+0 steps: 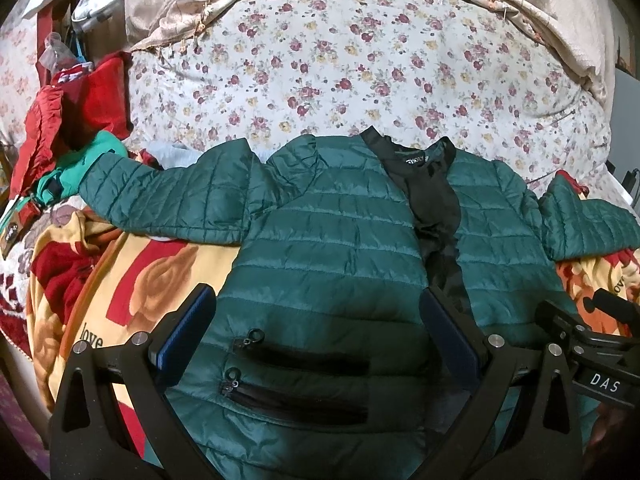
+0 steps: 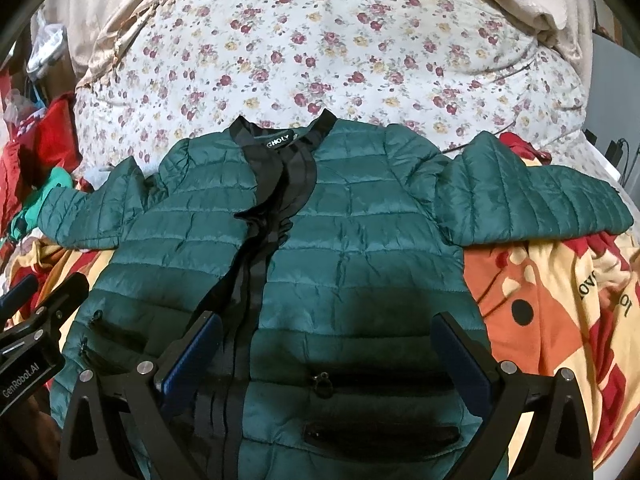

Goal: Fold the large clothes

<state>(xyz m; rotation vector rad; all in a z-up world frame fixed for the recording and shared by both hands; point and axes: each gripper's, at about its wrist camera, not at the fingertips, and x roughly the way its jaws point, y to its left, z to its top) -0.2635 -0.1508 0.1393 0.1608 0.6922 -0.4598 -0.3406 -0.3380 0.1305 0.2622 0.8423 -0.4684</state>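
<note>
Your left claw (image 1: pixel 316 332) and right claw (image 2: pixel 326 354) both gape wide, holding nothing, low in frame over the green jacket (image 2: pixel 360 240) (sleeves spread) on the bed (image 2: pixel 320 60).

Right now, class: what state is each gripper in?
Left gripper: open, holding nothing, over the jacket.
Right gripper: open, holding nothing, over the jacket.

Floral quilt (image 1: pixel 360 64) on bed; beige curtain (image 1: pixel 520 4) behind.
</note>
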